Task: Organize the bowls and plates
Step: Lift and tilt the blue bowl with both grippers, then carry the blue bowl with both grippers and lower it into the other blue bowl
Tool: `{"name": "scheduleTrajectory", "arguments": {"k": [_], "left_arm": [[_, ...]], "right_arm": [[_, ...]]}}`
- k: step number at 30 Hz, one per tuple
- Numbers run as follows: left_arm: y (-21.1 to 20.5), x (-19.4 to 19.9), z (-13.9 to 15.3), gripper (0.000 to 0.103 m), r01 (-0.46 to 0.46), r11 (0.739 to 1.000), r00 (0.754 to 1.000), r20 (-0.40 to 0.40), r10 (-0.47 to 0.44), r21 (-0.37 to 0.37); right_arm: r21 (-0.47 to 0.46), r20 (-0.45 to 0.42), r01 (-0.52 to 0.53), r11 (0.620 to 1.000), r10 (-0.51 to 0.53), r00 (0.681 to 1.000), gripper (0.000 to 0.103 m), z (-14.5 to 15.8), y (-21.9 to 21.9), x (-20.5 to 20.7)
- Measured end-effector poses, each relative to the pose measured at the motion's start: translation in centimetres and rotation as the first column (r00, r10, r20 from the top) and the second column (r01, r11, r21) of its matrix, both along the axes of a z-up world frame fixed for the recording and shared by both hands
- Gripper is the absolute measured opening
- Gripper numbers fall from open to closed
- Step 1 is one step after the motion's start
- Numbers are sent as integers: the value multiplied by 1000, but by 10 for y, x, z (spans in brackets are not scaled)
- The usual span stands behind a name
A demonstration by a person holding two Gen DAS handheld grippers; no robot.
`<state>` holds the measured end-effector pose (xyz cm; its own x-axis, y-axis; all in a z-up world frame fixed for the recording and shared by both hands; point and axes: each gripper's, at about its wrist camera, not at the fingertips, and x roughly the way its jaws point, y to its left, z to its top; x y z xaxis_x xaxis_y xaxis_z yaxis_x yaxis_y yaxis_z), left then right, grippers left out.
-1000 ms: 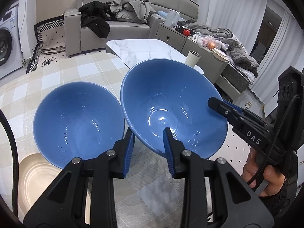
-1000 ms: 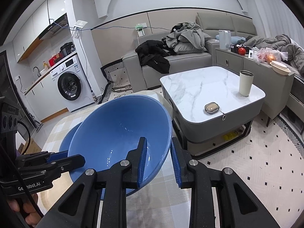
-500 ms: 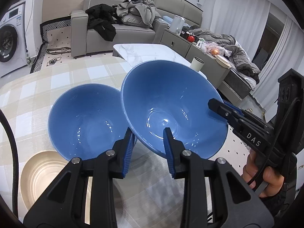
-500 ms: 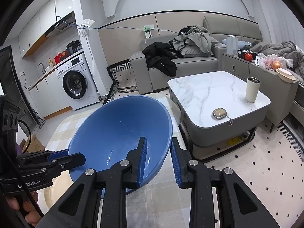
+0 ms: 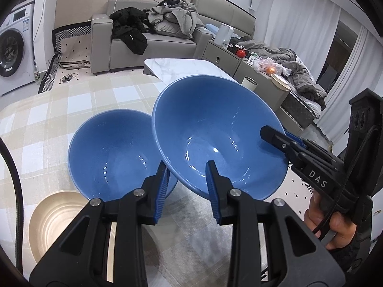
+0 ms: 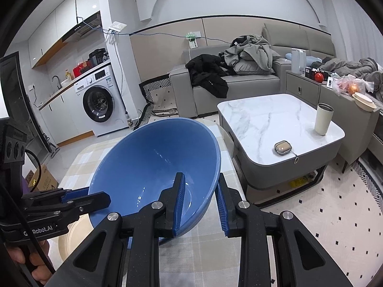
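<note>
Two bowls: both blue; one carried bowl (image 5: 215,129) in the air, one resting bowl (image 5: 112,153) on the checked tablecloth (image 5: 79,100).
Carried bowl, position: tilted, its rim overlapping the right edge of the resting bowl in the left wrist view; its mouth faces the person.
Left gripper (image 5: 185,187): narrow gap, pads closed on the near rim of the carried bowl, one pad inside and one outside.
Right gripper (image 6: 199,202): nearly shut, clamped on the opposite rim in the same way; seen in the left wrist view at the bowl's right edge.
Resting bowl: upright, empty, just beside a beige plate (image 5: 55,217) at the table's near-left corner.
Change over the last second: the resting bowl and plate sit further right and higher in the left wrist view than a second ago, and the carried bowl's rim now covers more of the resting bowl; both grips look unchanged.
Meaning for task: judged to be mid-transfer, the carried bowl closing on the resting one for nesting; not yet over its centre.
Next requirement: level the carried bowl above the resting one before lowering.
Risk: rim striking rim if lowered while tilted.
Surroundings: marble coffee table (image 6: 270,117) with a cup (image 6: 323,119), sofa (image 6: 239,83) behind, washing machine (image 6: 100,100) at left.
</note>
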<state>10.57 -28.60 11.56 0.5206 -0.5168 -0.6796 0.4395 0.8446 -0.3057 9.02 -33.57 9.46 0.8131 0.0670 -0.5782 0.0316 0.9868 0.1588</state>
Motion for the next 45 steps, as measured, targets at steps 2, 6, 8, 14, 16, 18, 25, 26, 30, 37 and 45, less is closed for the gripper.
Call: {"name": "scheduleTrajectory", "arguments": {"k": [2,6,8,14,16,18,25,26,30,37,45], "left_arm": [[-1,-2,5,28,-2,1000,1000,12,2,-2],[4,-9,12,28,-5,1000,1000,30,6,-7],[9,-13,16,28,-10,1000,999,39,10,-10],[18,-19,29,28,-34,999,997,62,35,-12],[24,-22,33,28,-42,999,997,67,43,-15],[29,-23,36,28,-49,999,996,69,50,-16],[39,-29,44,28,-79,997,994,73,80,-17],[41,-29,45,28,-84,996,994,73,85,-19],[49,-27,47,28,-102,995,992,72,104,-23],[58,-24,47,28,-130,991,989,66,131,-19],[66,-15,46,28,-159,987,985,64,160,-13]], "right_arm": [[-5,4,3,1000,-3,1000,27,2,0,-2],[-10,22,4,1000,-3,1000,27,8,0,-5],[-13,31,-2,1000,2,1000,27,11,2,-8],[-6,42,-19,1000,19,999,27,14,9,-8],[-7,44,-26,1000,26,999,27,15,13,-8],[-6,46,-32,999,32,998,27,16,16,-6],[-5,44,-58,998,58,997,27,17,25,2],[-5,43,-62,998,62,997,27,17,26,3],[-7,38,-79,997,79,996,27,16,33,10],[-11,28,-104,995,104,994,27,12,44,19],[-9,14,-125,992,125,992,27,7,54,30]]}}
